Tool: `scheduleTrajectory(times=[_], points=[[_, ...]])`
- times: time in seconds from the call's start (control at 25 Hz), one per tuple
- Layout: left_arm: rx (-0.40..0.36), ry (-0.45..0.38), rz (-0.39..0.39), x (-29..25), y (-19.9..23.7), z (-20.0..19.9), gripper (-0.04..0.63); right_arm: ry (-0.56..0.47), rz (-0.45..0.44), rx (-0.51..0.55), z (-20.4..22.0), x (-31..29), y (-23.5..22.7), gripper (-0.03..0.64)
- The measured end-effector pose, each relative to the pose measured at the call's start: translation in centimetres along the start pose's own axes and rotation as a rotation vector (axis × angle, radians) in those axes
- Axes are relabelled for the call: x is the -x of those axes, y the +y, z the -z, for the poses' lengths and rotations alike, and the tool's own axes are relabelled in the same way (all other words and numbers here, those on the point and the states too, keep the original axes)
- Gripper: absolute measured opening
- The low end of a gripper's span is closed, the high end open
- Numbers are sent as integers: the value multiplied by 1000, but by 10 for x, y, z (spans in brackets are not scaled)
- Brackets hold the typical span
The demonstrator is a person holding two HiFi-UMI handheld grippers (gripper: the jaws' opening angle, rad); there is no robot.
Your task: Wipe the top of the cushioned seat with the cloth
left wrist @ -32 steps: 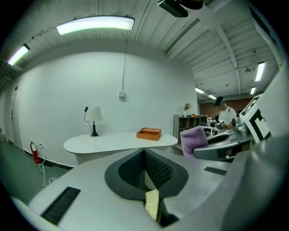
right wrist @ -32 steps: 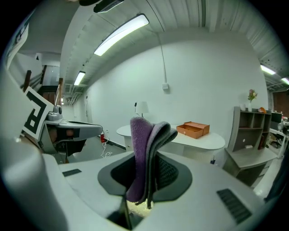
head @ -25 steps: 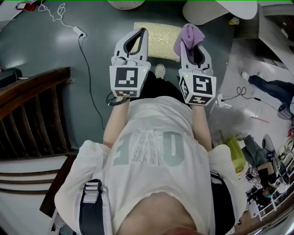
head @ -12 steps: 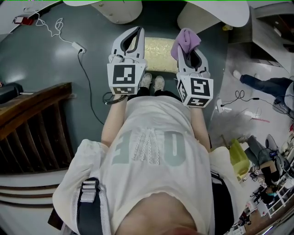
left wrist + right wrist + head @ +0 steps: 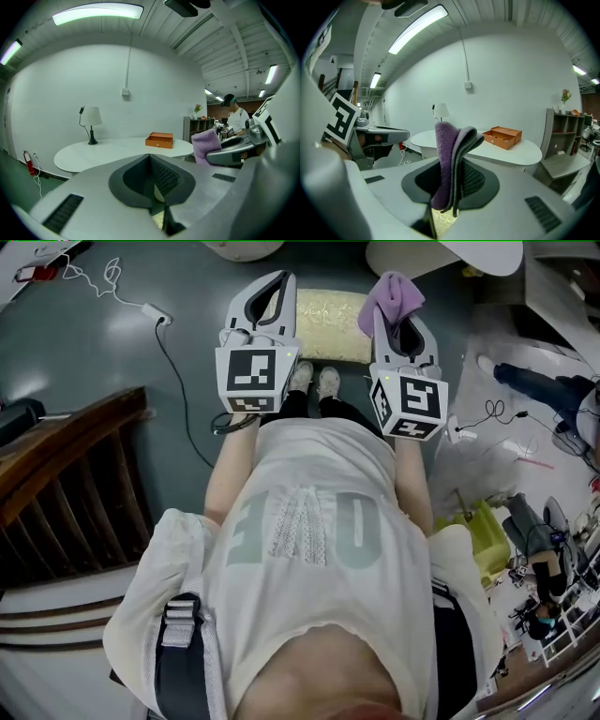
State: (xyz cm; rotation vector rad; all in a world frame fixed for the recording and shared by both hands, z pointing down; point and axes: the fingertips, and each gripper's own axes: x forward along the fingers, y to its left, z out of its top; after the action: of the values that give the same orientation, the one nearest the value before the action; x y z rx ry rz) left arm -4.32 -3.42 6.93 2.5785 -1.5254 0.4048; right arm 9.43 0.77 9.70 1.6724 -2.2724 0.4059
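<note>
Head view: 2 grippers held out over the yellow cushioned seat on the floor. Right gripper pinches the folded purple cloth; its jaws are clamped on the fold, and the cloth sticks up past the tips over the seat's right end. Left gripper has its jaws pressed together with nothing between them, over the seat's left end. Person's shoes are just beside the seat's near edge.

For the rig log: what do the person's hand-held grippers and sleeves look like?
The left hand-held gripper and right hand-held gripper have pale grey shells with dark padded linings, each carrying a cube of black-and-white square markers. The person wears a pale short-sleeved shirt with grey lettering.
</note>
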Motion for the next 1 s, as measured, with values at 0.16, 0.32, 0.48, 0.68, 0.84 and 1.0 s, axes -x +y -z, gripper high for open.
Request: scheduleTrajectory(times=[0.16, 0.32, 0.48, 0.68, 0.84, 1.0], points=[[2, 20, 7, -5, 3, 7, 5, 4, -1, 23, -3, -10, 0, 95], [0, 34, -29, -15, 12, 25, 5, 10, 3, 45, 8, -24, -5, 95], [21, 55, -52, -36, 26, 59, 5, 35, -8, 54, 35, -52, -7, 95], [113, 94, -81, -57, 41, 131, 5, 74, 0, 21, 97, -85, -6, 95], [106, 105, -71, -72, 47, 191, 5, 109, -4, 26, 155, -116, -1, 95], [106, 166, -64, -85, 35, 257, 5, 154, -6, 6, 216, -135, -2, 95]])
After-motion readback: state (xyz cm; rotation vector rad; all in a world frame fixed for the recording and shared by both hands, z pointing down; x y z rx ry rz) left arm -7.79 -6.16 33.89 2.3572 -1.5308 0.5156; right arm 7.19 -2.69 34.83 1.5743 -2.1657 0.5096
